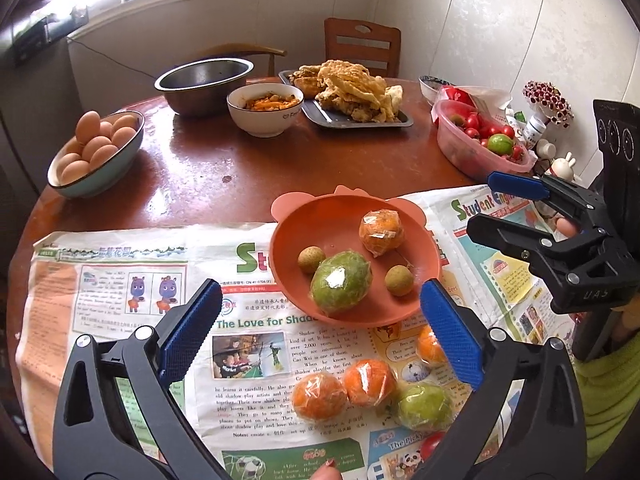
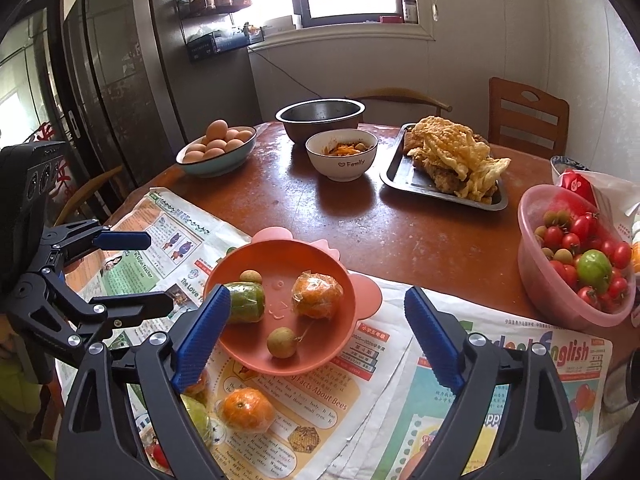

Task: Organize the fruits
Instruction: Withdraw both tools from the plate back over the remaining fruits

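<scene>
A salmon-pink plate point(image 1: 332, 220) point(image 2: 280, 252) lies on newspaper. In it are a wrapped green fruit point(image 1: 341, 282) point(image 2: 246, 302), a wrapped orange point(image 1: 381, 232) point(image 2: 318, 295) and two longans point(image 1: 311, 259) point(image 1: 399, 280). On the paper nearer me lie three wrapped oranges point(image 1: 319, 396) point(image 1: 368, 382) point(image 1: 430, 346) and a second green fruit point(image 1: 425, 406). My left gripper point(image 1: 320, 328) point(image 2: 158, 272) is open above the plate's near edge, holding nothing. My right gripper point(image 2: 318, 332) point(image 1: 486, 204) is open beside the plate's right side, also holding nothing.
On the round brown table point(image 1: 208, 176) stand a bowl of eggs point(image 1: 96, 152), a steel bowl point(image 1: 204, 84), a white bowl of food point(image 1: 264, 110), a tray of fried food point(image 1: 348, 92) and a pink basin of tomatoes point(image 2: 576, 256). A wooden chair point(image 1: 362, 46) stands behind.
</scene>
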Motion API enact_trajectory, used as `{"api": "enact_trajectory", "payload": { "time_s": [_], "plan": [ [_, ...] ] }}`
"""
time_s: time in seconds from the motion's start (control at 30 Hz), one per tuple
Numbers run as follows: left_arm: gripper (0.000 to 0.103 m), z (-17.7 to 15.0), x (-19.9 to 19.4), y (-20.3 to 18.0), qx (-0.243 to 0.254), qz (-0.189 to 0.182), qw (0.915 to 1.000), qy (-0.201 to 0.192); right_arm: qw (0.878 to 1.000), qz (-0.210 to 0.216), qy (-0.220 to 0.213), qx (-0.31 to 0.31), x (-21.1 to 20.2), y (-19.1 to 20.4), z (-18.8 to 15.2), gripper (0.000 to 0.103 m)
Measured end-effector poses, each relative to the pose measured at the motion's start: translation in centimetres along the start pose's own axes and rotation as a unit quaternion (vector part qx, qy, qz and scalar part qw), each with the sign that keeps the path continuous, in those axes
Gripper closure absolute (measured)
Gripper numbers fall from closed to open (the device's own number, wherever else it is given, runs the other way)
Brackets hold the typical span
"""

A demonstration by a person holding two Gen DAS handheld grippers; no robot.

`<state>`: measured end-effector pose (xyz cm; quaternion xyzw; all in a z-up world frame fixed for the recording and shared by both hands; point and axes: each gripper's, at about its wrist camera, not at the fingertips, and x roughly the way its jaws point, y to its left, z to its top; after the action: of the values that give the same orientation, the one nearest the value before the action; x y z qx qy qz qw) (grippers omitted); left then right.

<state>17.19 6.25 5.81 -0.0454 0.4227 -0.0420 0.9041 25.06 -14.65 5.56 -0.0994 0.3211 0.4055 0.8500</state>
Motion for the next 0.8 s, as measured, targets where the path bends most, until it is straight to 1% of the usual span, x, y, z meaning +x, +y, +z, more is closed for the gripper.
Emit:
{"api": "enact_trajectory", "payload": {
  "time_s": [0.47,0.67,0.8],
  "plan": [
    [0.010,-1.7,-1.4,1.2,-0.014,0.011,0.9998,-0.005,1.000,-0.006,-0.011,-0.013,-1.7,1.6,-0.9,0.011],
    [0.010,-2.5,-1.9,1.7,-0.017,0.008,0.9998,-0.005,1.000,-0.006,-0.013,-0.015,-2.4,2.3,-1.4,0.010],
    [0.010,-3.2,-2.2,2.0,-0.014,0.014,0.9998,-0.003,1.000,-0.008,-0.010,-0.014,-2.7,2.6,-1.9,0.010]
  ]
}}
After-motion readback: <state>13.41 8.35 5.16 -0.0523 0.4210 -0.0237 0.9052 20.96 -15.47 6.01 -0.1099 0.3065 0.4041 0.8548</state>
